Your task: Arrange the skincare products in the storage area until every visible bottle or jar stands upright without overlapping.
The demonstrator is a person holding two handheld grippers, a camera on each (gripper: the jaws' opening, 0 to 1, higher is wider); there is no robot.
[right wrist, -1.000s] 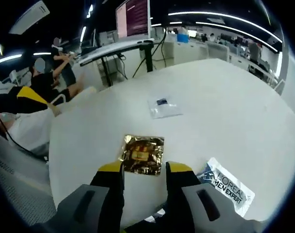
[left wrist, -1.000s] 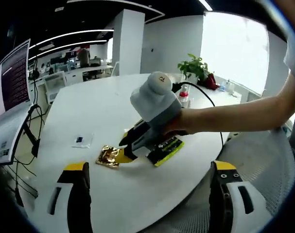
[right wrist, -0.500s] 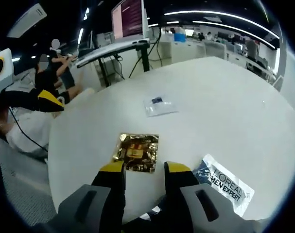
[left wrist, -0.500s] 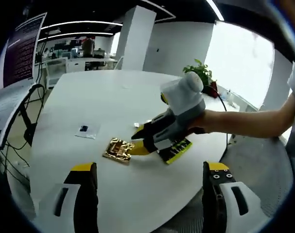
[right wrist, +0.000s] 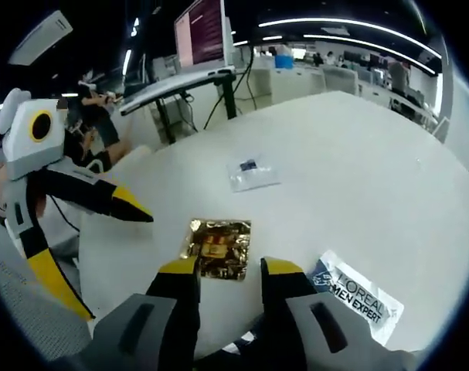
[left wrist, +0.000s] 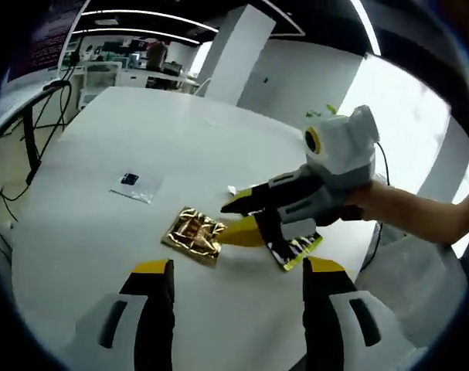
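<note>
The gold foil sachet (right wrist: 215,247) lies flat on the white table (right wrist: 358,193), just ahead of my open, empty right gripper (right wrist: 222,270); my left gripper (left wrist: 238,272) hovers open. Closing could pinch one edge and crumple or slide it.

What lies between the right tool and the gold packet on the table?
Nothing visible. In the right gripper view the right tool is open with its tips at the near edge of the gold packet, only bare white table around. The left tool sits off to one side.
</note>
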